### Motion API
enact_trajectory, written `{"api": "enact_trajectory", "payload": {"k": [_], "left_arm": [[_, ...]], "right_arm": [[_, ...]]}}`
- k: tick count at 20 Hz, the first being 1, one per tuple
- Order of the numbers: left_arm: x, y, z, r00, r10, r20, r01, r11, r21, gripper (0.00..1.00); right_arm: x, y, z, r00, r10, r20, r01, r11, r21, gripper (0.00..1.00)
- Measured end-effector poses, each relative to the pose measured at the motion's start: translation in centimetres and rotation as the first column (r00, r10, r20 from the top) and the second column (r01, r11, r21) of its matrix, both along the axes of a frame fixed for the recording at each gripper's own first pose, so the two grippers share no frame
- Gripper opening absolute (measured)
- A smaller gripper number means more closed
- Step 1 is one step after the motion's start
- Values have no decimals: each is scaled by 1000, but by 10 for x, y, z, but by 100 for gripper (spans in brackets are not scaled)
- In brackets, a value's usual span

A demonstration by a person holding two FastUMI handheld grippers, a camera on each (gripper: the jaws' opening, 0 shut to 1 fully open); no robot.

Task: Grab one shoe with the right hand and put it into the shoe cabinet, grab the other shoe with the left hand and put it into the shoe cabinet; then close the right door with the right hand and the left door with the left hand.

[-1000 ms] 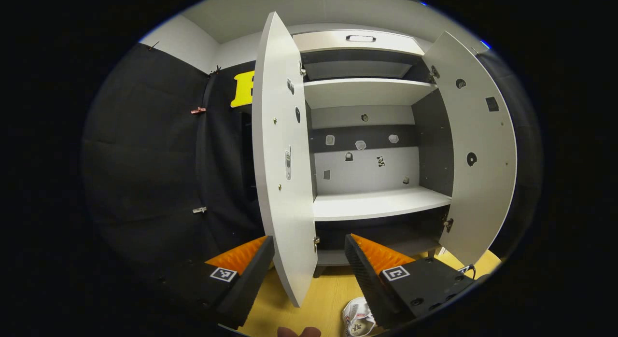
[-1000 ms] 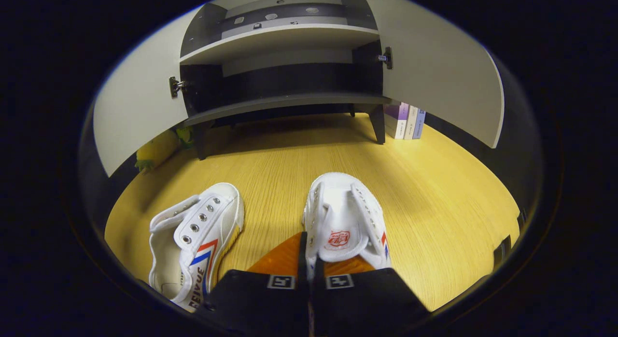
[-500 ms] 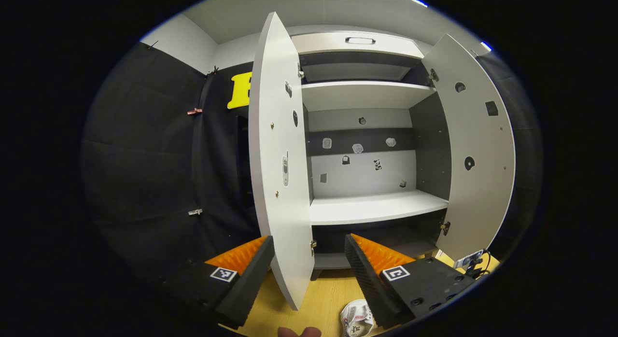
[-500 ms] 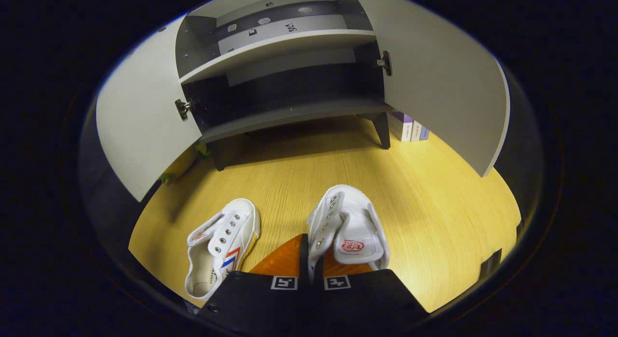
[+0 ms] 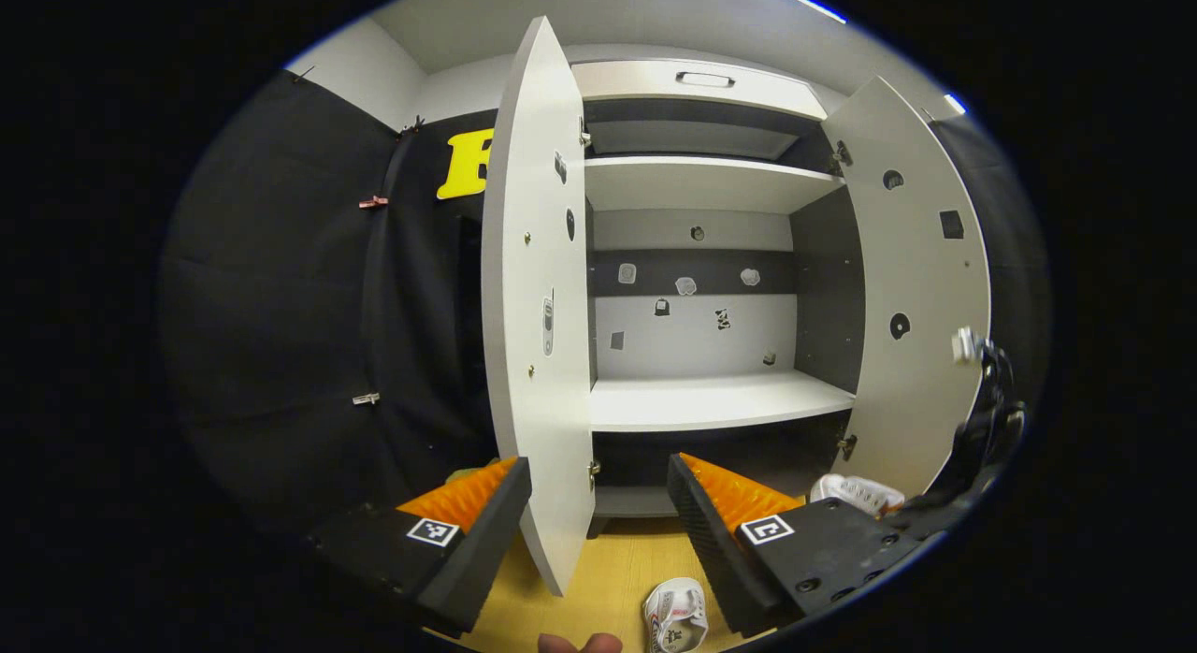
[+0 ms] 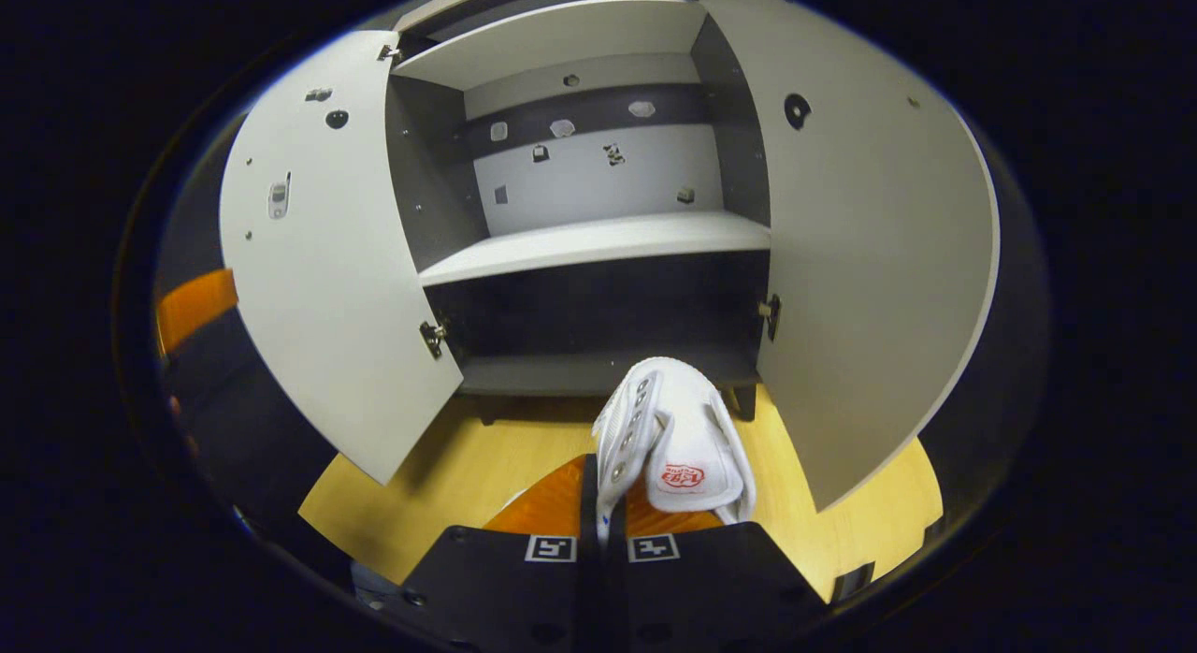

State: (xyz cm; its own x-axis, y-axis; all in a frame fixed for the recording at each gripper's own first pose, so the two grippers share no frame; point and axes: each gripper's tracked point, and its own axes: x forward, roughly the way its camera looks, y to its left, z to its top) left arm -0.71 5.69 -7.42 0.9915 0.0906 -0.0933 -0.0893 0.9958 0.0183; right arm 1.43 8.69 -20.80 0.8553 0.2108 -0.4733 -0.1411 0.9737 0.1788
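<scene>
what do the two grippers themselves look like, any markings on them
Left gripper: two wedge-shaped fingers with ribbed inner faces on black blocky bodies, each carrying a square black-and-white tag. Right gripper: the same black bodies, with a similar tag on each.

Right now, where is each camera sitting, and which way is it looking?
Left gripper view: rides on the open left gripper, facing the cabinet along the left door's edge; a fingertip shows below.
Right gripper view: rides on the right gripper, shut on a white shoe, facing the cabinet.
Both share the cabinet's shelves and open doors.
</scene>
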Motion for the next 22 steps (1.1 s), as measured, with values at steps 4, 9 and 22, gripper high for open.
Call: {"api": "enact_trajectory", "payload": {"k": [4, 9, 22], "left_arm": [[2, -5, 0, 1000, -19, -1, 18, 999, -27, 93], [6, -9, -1, 1000, -30, 3, 30, 998, -47, 93], [19, -3, -3, 1000, 0, 4, 0, 998, -65, 93]], "right_arm": [[44, 8, 67, 999, 21, 48, -21, 1000, 17, 5], [126, 12, 111, 997, 29, 69, -28, 1000, -10, 5], [351, 8, 61, 1000, 0, -8, -2, 979, -205, 5]]}}
